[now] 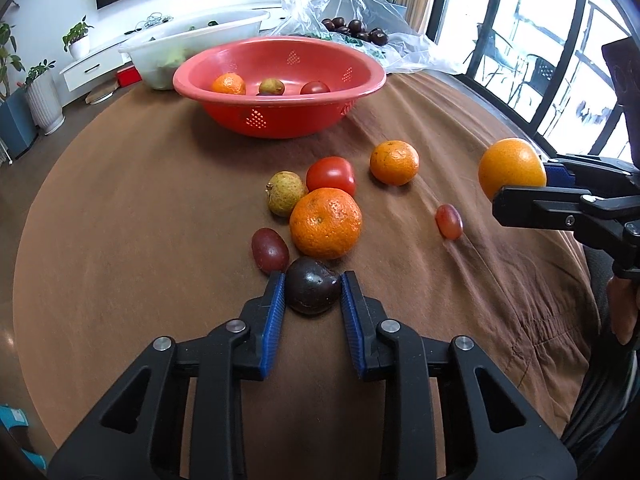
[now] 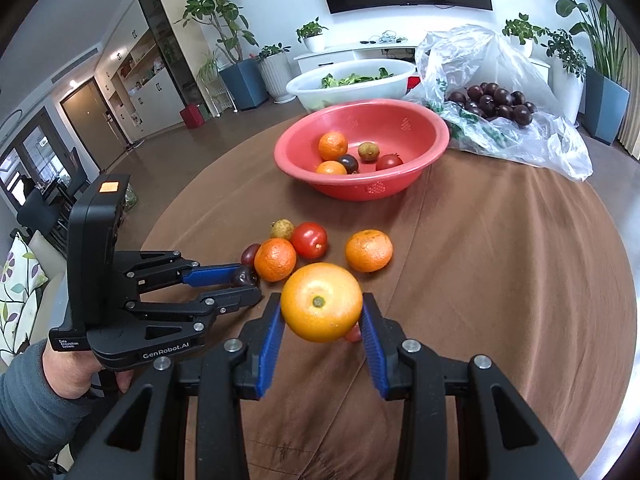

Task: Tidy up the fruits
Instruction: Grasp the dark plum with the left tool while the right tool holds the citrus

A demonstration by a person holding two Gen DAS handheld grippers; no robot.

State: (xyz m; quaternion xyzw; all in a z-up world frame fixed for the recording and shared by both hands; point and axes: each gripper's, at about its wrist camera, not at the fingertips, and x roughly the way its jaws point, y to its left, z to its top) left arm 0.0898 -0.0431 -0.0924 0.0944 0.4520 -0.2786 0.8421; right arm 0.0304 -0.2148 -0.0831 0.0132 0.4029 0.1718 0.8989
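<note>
Left hand-held gripper (image 1: pixel 312 290) clenched on dark plum (image 1: pixel 313 286), lower centre, resting on tabletop (image 1: pixel 140 220): smooth, soft, bruisable. Right hand-held gripper (image 2: pixel 322 316) grasps firm orange (image 2: pixel 321 302) across middle, aloft; red colander (image 2: pixel 400 192) upper centre.

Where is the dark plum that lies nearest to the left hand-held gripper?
In the left wrist view the dark plum sits low at centre on the brown cloth, between the left hand-held gripper pads, just below a big orange.

Quick count: five oranges (image 1: pixel 325 224), two of them in the red bowl (image 2: pixel 277 154). Two tomatoes (image 1: pixel 331 175), two greenish lychee-type fruits (image 1: pixel 285 199), two grapes (image 1: pixel 270 250). Two loose plums (image 1: pixel 312 286), plus an uncountable heap in one bag (image 2: pixel 560 148). Two bowls total.
</note>
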